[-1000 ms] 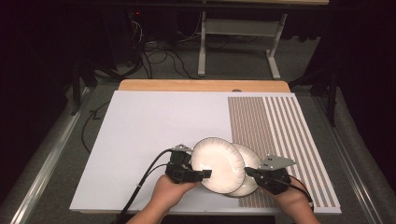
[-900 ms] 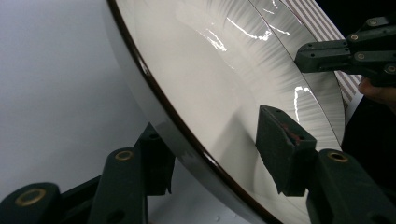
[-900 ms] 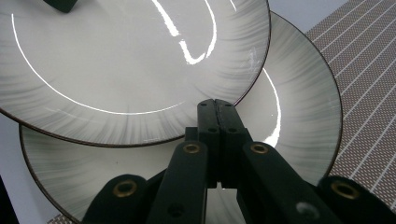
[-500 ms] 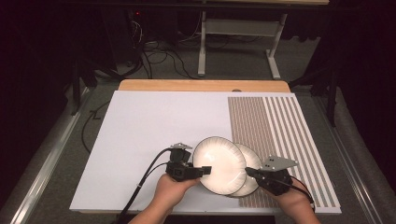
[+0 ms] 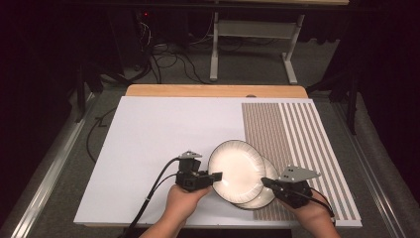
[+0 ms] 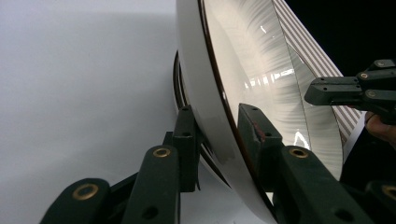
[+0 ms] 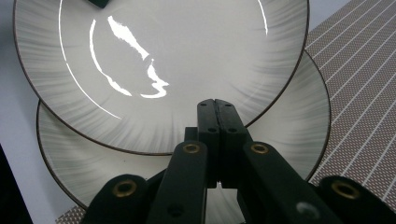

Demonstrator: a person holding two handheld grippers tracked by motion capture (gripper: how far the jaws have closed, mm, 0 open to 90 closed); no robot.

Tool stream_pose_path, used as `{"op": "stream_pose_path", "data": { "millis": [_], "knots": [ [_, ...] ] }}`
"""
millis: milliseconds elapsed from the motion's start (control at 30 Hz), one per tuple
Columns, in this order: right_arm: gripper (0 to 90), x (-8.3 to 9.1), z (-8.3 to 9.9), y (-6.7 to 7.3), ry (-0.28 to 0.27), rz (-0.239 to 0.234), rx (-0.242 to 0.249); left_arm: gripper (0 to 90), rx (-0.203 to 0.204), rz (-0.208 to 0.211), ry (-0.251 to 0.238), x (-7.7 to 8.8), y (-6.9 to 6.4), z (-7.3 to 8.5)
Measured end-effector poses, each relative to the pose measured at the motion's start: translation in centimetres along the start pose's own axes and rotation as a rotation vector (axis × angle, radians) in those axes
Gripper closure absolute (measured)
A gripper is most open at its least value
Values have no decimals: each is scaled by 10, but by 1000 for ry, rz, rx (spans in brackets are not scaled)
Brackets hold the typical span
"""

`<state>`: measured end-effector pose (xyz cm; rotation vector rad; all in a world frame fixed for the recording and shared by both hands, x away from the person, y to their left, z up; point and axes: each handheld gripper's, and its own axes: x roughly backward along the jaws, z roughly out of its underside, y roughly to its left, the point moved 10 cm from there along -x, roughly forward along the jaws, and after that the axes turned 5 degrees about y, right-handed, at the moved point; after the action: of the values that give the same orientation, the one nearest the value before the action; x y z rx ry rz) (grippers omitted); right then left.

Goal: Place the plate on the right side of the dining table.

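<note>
While I lift the top plate (image 5: 236,171) off the lower plate (image 5: 262,197), the table (image 5: 163,139) carries both at its near edge, where the white surface meets the striped mat (image 5: 297,144). The top plate is tilted, its left rim raised, and it overlaps most of the lower one, which lies flat, partly on the mat.

My left tongs (image 5: 214,176) are clamped on the top plate's left rim: in the left gripper view one jaw sits under the rim and one inside it (image 6: 219,135). My right tongs (image 5: 265,182) rest at the lower plate's near right rim; in the right gripper view the jaws (image 7: 217,140) stand pressed together with nothing visibly between them.

To do this step well, I judge:
- Keep the rim deep between the left jaws; glazed ware slips.
- Raise the top plate clear before moving it sideways, so it does not drag.
- Steady the lower plate with the right tongs.

Count: one table, one mat, two plates, two tongs.
</note>
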<state>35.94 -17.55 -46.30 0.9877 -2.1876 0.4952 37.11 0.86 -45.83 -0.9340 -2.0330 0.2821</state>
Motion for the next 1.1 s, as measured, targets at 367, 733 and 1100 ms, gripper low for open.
{"op": "stream_pose_path", "data": {
  "millis": [367,733,1100],
  "knots": [
    [900,13,-6,-6,-67,16,-27,752,-27,8,-69,2,-7,-5],
    [813,33,-13,-21,-149,58,-96,789,-51,7,-123,6,-11,-11],
    [625,45,-14,-34,-206,100,-145,801,-145,-38,-187,19,-12,-24]
  ]
}}
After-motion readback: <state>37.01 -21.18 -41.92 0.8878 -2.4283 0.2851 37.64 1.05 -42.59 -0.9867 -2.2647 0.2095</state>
